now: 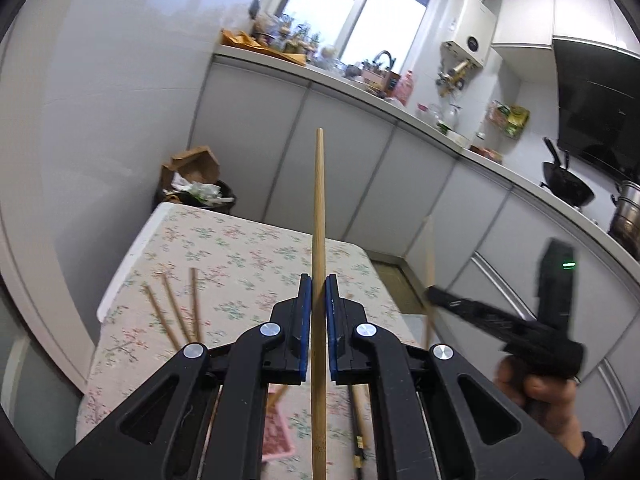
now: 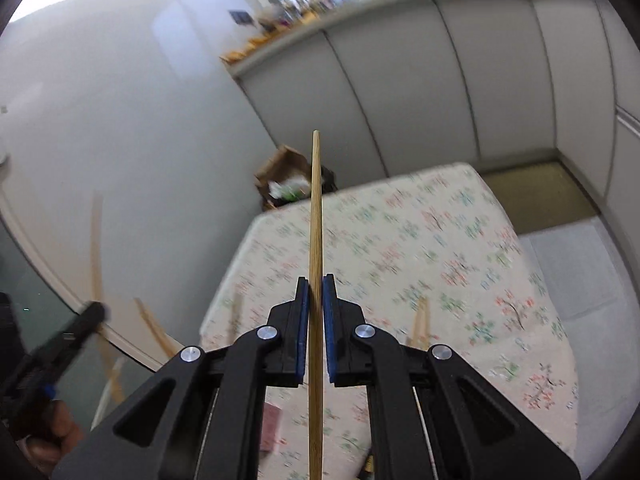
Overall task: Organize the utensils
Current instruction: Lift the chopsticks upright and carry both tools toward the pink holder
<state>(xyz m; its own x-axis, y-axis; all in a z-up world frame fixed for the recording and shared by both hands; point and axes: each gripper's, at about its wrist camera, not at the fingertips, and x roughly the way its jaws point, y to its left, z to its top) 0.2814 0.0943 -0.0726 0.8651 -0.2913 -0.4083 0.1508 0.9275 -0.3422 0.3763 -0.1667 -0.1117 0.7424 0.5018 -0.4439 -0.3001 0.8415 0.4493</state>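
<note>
My left gripper is shut on a bamboo chopstick that points straight ahead above the floral-cloth table. My right gripper is shut on another bamboo chopstick, also pointing forward over the table. In the left wrist view the right gripper shows blurred at the right with its chopstick. Three loose chopsticks lie on the cloth at the left. A dark chopstick and a pink tray lie under my left gripper, partly hidden.
A bin with cardboard and rubbish stands beyond the table's far end. Grey cabinets with a cluttered counter run along the back; a wok and a steel pot are at the right. A person's hand holds the right gripper.
</note>
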